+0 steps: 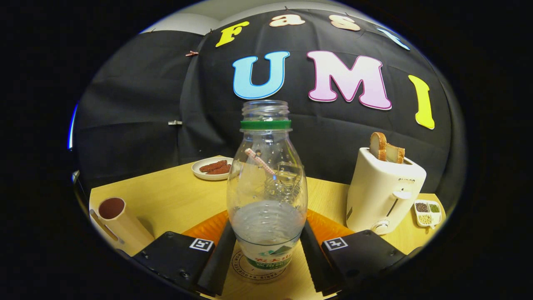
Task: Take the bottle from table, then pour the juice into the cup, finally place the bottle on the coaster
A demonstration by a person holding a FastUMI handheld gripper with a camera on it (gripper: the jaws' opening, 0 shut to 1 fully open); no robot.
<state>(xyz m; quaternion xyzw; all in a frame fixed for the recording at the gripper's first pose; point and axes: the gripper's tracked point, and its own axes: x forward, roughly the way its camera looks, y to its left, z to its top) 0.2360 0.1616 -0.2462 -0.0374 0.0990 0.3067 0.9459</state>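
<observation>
The gripper (266, 250) has its two black fingers (217, 260) flanking the base of the bottle (266, 187), one on each side, hugging its lower body, though whether both pads actually press on the plastic I cannot tell. The bottle stands upright between them, clear plastic, uncapped, a green ring at its neck and only a little liquid low inside. Its base sits on the round coaster (258, 273), whose printed rim peeks out underneath, on the wooden table (175, 200). Just behind the bottle lies an orange mat (329, 227). To the left of the fingers stands the cream cup (118, 223), tilted in this lens, dark inside. Beyond the bottle, a white plate (212, 168) carries brown pieces. On the right, a cream toaster (385, 191) holds bread slices, and a small divided dish (428, 212) of seeds sits beside it.
</observation>
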